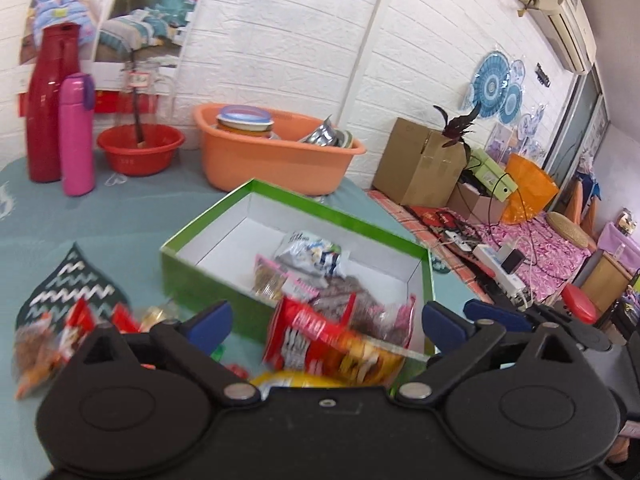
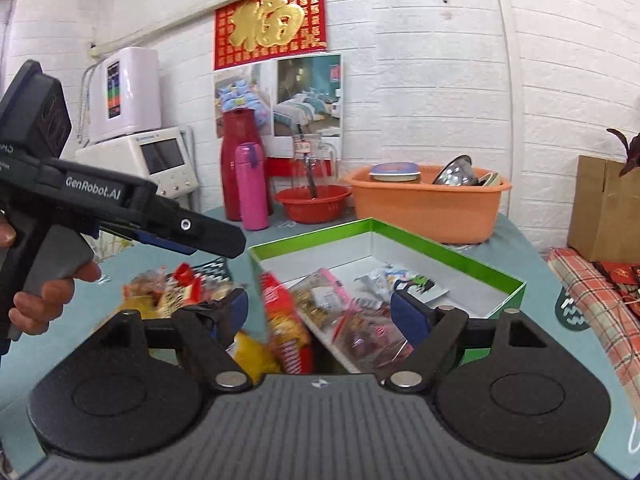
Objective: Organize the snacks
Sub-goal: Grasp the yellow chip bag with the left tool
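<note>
A green box [image 1: 208, 276] with a white inside sits on the teal table; it holds a silver packet [image 1: 312, 254], a pink packet [image 1: 268, 276] and a dark clear bag [image 1: 360, 304]. A blurred red-and-yellow snack bag [image 1: 332, 344] hangs over the box's near edge between the wide-apart fingers of my left gripper [image 1: 326, 322], touching neither. My right gripper [image 2: 318, 310] is open above the same box [image 2: 460, 256]; the red bag [image 2: 286, 320] stands between its fingers. Loose snacks [image 1: 44, 344] lie left of the box. A yellow packet [image 2: 250, 354] lies by them.
An orange tub [image 1: 276, 156] of dishes, a red basin [image 1: 140, 148], a pink flask [image 1: 77, 132] and a red flask [image 1: 50, 104] stand behind the box. A patterned mat [image 1: 68, 284] lies at left. The left gripper's body [image 2: 120, 208] shows in the right wrist view.
</note>
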A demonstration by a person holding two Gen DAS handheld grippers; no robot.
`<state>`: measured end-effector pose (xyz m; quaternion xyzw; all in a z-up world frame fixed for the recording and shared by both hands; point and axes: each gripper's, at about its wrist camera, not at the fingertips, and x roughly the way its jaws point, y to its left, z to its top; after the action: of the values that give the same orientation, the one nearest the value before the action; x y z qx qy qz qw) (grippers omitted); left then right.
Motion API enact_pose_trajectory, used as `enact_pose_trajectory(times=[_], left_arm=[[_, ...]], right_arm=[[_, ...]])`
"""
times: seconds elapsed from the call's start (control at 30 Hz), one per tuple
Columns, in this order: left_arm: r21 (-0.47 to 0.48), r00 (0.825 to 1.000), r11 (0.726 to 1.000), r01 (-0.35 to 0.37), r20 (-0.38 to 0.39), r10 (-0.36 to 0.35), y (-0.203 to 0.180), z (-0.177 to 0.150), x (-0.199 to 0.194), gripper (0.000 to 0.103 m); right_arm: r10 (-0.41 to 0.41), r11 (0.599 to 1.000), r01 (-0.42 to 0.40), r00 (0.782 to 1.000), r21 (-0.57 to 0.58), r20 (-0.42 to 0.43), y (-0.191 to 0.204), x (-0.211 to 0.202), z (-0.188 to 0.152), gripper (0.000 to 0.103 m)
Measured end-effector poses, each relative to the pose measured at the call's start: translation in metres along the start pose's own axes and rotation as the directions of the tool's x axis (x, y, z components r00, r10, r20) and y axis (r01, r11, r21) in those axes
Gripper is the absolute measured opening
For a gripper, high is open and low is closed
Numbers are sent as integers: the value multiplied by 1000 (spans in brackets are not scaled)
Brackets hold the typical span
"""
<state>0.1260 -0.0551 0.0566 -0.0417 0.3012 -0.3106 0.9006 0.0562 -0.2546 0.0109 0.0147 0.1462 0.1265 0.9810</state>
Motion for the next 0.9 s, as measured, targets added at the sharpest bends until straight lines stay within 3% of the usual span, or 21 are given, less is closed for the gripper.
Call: enact_pose_trajectory(times=[0.1, 0.3, 0.57, 0.8, 0.87, 0.9], left_arm=[[-11, 999, 999, -36, -21, 36, 4, -25, -11, 103], [-55, 995, 998, -7, -97, 2, 12, -65, -13, 103], [-44, 995, 998, 47, -84, -51, 23, -34, 9, 103], [-31, 981, 997, 69, -181, -73, 31, -18, 60, 103], [-47, 971, 995, 86, -222, -94, 34, -23, 68, 81], [-60, 967, 993, 103, -226, -114, 36, -27, 68, 81]], right_arm=[[22, 1000, -22, 999, 6, -24, 11, -7, -12, 103], [60, 998, -56, 991, 34, -119, 28, -6, -42, 103], [72, 997, -65, 985, 47, -157, 40, 4, -50, 103], [94, 995, -87, 980, 48, -177, 45, 16, -49, 103], [100, 994, -92, 977, 51, -187, 46, 19, -49, 103], [107, 994, -98, 976, 53, -190, 46, 19, -50, 103]])
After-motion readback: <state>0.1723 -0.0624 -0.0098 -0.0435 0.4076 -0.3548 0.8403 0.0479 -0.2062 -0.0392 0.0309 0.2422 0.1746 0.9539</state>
